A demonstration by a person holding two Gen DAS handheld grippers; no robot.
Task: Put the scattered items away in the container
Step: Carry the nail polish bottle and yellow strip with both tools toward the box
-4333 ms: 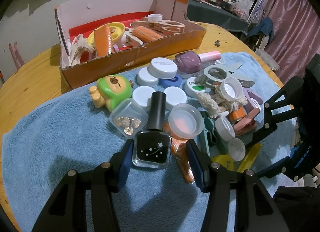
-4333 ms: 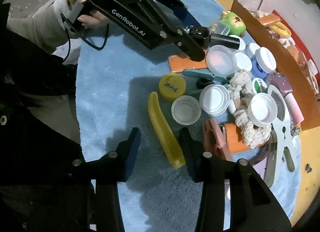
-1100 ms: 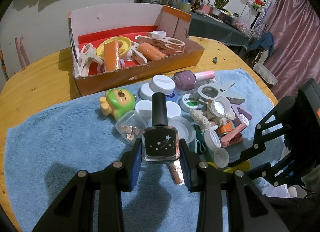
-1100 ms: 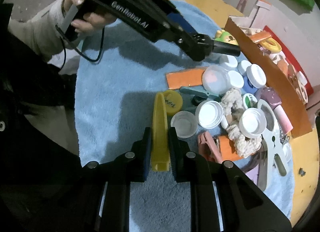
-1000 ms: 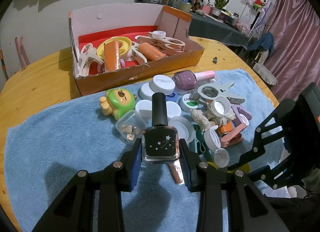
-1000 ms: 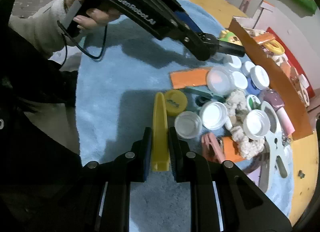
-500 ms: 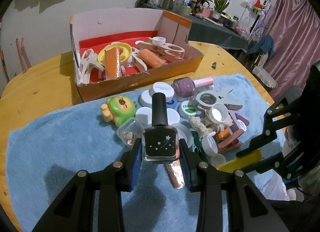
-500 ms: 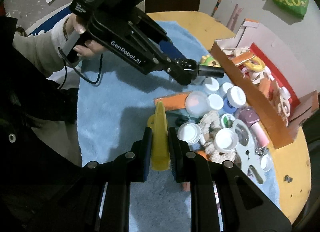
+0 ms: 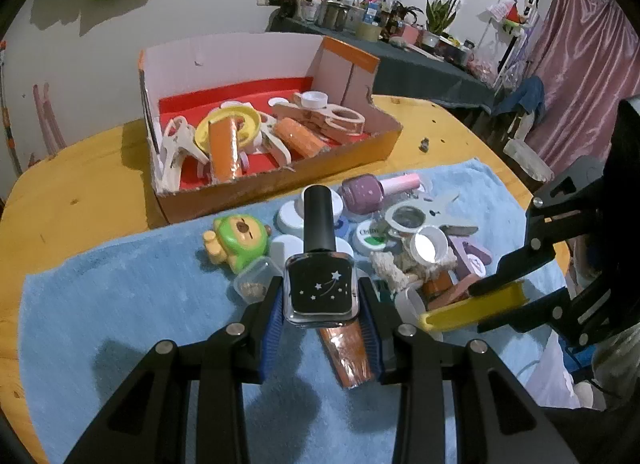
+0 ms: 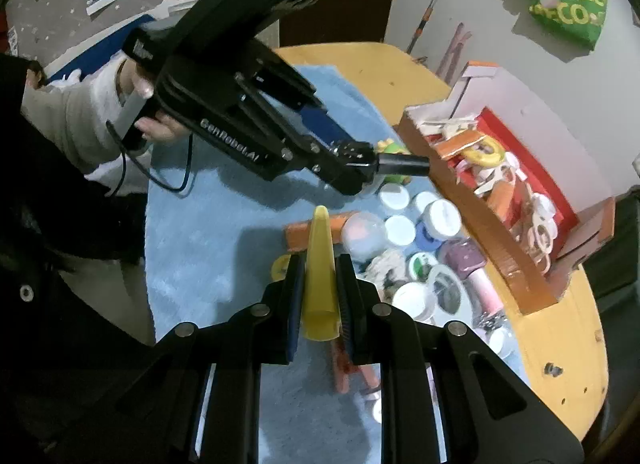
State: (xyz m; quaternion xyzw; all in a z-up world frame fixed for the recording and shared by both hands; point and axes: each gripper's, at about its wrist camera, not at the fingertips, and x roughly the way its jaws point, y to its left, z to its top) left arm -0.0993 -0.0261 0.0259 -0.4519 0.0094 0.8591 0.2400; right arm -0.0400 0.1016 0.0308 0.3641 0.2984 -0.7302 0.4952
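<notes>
Spreading across most of the round wooden table point(image 9: 80, 192) is a blue towel point(image 9: 140, 304), and at its far edge sits the cardboard box point(image 9: 280, 180), red inside, already loaded with wooden clips, orange rolls and a yellow ring. On the towel lies the loose pile: white jar lids point(image 10: 442, 218), a purple nail polish bottle point(image 9: 362, 190) on its side, a knot of pale rope point(image 9: 394, 268), a green bear toy point(image 9: 238, 240), an orange strip point(image 9: 348, 348), and a small clear tub point(image 9: 250, 282) with what may be coins, too blurred to be sure.

Now the tools! The left gripper point(image 9: 320, 308) is clamped on a black nail polish bottle point(image 9: 320, 284), square body with little stars, cap pointing away toward the box, lifted clear of the towel. From the other side you see the person's hand point(image 10: 150, 120) on its handle, pale sleeve behind.

And the right gripper point(image 10: 318, 296) is pinched tight on a yellow plastic clip point(image 10: 318, 264), long and tapered, narrow tip forward, held in the air above the pile and short of the box.
</notes>
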